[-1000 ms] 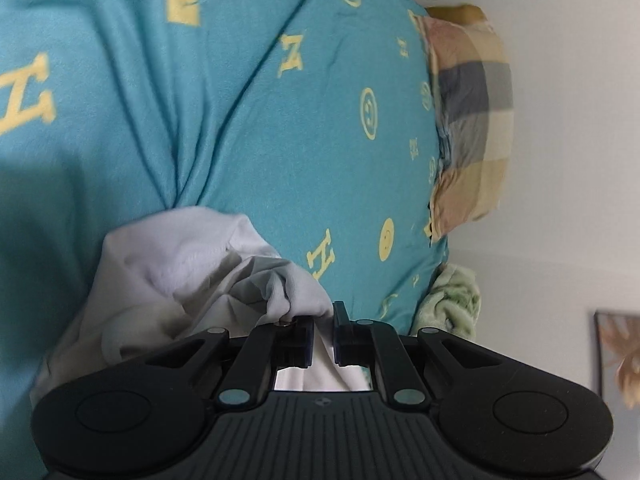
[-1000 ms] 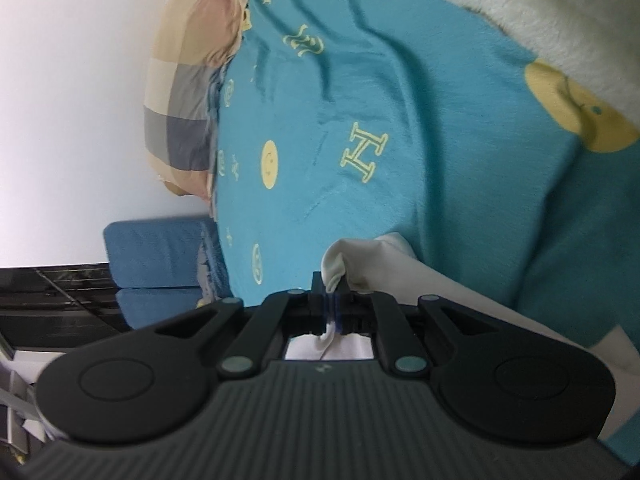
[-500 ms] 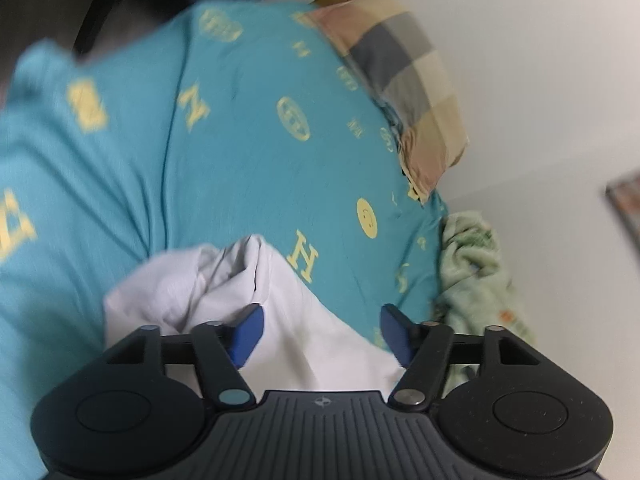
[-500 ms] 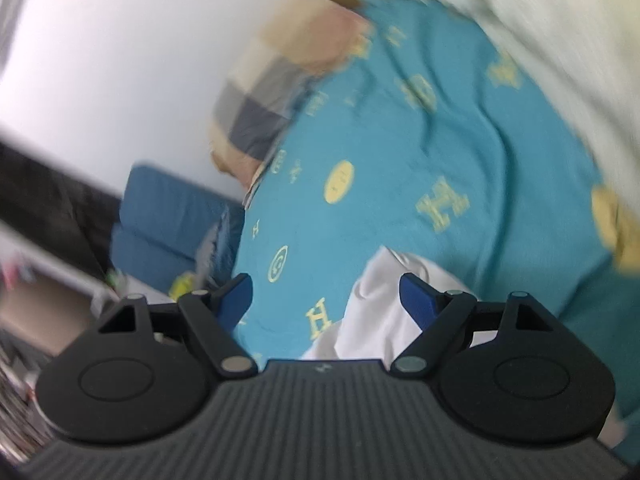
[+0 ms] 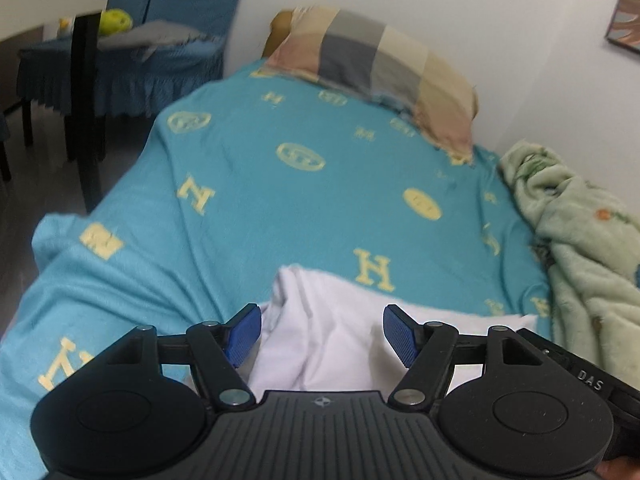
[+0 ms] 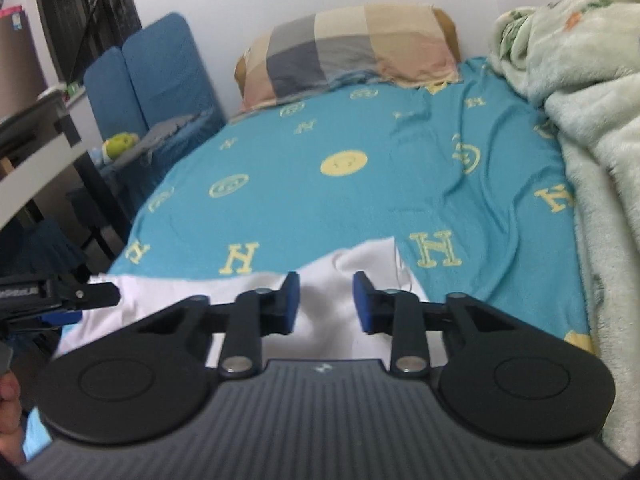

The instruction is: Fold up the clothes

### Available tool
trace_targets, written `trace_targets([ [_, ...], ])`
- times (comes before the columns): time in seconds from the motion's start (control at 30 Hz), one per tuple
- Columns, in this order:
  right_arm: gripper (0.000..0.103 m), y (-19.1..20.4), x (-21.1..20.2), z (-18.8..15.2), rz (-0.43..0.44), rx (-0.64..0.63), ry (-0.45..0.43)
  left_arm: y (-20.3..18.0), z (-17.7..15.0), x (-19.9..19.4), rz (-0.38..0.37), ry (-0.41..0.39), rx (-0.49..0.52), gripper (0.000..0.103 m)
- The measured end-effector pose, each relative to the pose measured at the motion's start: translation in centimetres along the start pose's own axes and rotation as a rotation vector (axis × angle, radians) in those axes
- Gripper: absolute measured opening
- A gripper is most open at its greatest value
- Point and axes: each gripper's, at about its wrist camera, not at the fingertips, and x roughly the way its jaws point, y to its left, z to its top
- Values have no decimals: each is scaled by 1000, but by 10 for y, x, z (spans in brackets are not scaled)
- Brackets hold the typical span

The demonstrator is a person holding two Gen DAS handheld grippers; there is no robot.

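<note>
A: We are hovering both grippers over the white garment [image 5: 332, 332], which is lying at the near end of the bed [image 5: 280, 200].

B: Left gripper [image 5: 322, 334]?

A: Its jaws are standing apart, nothing clamped; the cloth is lying beneath them, not pinched.

B: Right gripper [image 6: 326, 300]?

A: Its jaws have just been closing, but a gap is showing between the pads and no cloth is between them.

B: Surroundings?

A: A pillow [image 6: 348, 52] is resting at the head, a blanket [image 6: 592, 120] along the right.

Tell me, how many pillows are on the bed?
1: the checked pillow lies at the far end of the bed, by the wall. More could hide under the green blanket.
</note>
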Motion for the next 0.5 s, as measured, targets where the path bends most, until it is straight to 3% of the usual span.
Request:
trace_targets([
  [0.2,28,1,23,-17,-49,-29,98,12,-7,22,20,71,11,69],
  [0.5,29,6,12,-15,-53,5,84,7,-8,3,9,54,5,69],
])
